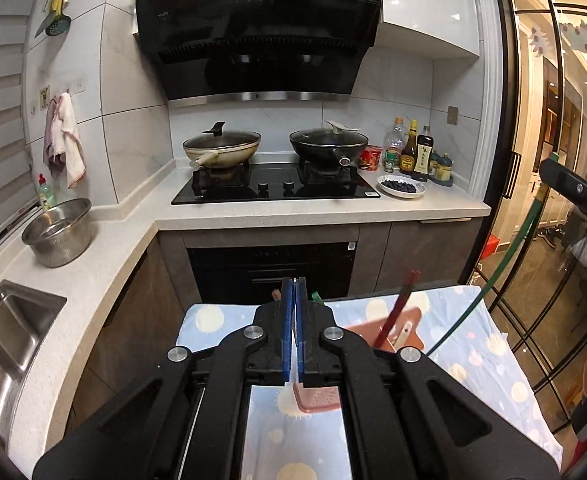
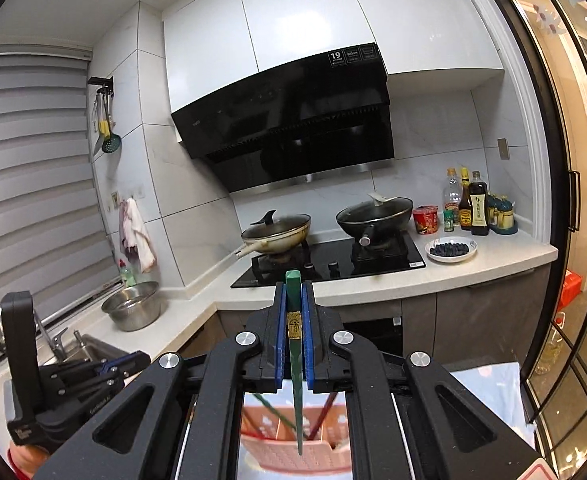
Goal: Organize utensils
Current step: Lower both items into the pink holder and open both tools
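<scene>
Nearest of all, the right claw (image 2: 293,344) pinches a green chopstick (image 2: 295,364) between its blue pads (image 2: 279,344), the thick end poking up past the fingertips and the thin tip hanging down over a pink slotted utensil holder (image 2: 293,456). That holder sits on a desk spread with a pale blue dotted cloth (image 1: 473,356), toward its far edge, and red chopsticks (image 1: 397,312) already lean inside it. The left claw (image 1: 294,332) is pressed together and appears to hold nothing; it hovers over the near middle of the cloth, just beside the holder. To do this step well, I would bring the green tip squarely over an open slot, keep the stick close to upright, and lower it until the tip is well inside before easing the pads apart. The risk seems to be the tip catching the holder's rim or knocking the leaning red sticks, so a slow, straight descent looks wise. The left claw could steady the holder if it rocks.
</scene>
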Demonstrator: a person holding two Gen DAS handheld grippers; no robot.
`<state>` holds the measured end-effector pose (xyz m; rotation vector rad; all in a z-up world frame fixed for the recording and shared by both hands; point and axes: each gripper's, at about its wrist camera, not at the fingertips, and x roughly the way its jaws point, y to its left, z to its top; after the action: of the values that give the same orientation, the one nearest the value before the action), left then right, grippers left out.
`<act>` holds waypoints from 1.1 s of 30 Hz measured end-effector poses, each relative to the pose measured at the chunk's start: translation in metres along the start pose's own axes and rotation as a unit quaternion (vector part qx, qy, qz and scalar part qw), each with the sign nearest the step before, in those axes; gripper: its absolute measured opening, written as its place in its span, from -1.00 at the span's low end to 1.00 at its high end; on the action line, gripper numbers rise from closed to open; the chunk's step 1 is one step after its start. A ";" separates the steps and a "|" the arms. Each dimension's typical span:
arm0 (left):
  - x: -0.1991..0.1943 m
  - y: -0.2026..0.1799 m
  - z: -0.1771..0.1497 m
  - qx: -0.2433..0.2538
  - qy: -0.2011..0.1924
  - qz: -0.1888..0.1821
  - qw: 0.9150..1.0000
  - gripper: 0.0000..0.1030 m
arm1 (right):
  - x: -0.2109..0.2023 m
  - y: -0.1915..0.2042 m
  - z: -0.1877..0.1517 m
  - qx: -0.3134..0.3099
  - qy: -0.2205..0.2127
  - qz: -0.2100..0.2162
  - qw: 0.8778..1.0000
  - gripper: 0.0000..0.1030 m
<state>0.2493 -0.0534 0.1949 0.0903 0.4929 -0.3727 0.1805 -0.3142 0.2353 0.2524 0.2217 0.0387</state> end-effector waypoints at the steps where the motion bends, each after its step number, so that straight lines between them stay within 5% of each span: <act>1: 0.004 0.001 0.003 0.000 0.002 -0.001 1.000 -0.98 | 0.007 0.001 0.002 0.000 0.000 -0.001 1.000 -0.87; 7: 0.037 0.001 0.004 -0.004 0.023 -0.012 1.000 -0.98 | 0.052 0.003 0.001 0.000 0.021 -0.009 1.000 -0.87; 16: 0.077 -0.001 -0.019 -0.011 0.067 -0.022 0.997 -0.97 | 0.095 0.003 -0.047 -0.014 0.091 -0.017 0.996 -0.86; 20: 0.079 0.005 -0.023 -0.025 0.071 -0.017 0.997 -0.88 | 0.091 0.005 -0.058 -0.021 0.093 -0.024 0.995 -0.74; 22: 0.078 0.006 -0.024 -0.029 0.069 -0.010 0.997 -0.49 | 0.085 0.007 -0.060 -0.027 0.088 -0.027 0.995 -0.67; 24: 0.075 0.008 -0.026 -0.031 0.065 -0.002 0.997 -0.32 | 0.078 0.008 -0.062 -0.030 0.082 -0.029 0.996 -0.46; 33: 0.053 0.015 -0.048 -0.042 0.069 -0.002 0.997 -0.31 | 0.038 0.008 -0.086 -0.036 0.092 -0.027 0.995 -0.39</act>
<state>0.2769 -0.0491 0.1274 0.0343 0.6443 -0.3502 0.1981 -0.2832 0.1478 0.1715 0.4092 0.0166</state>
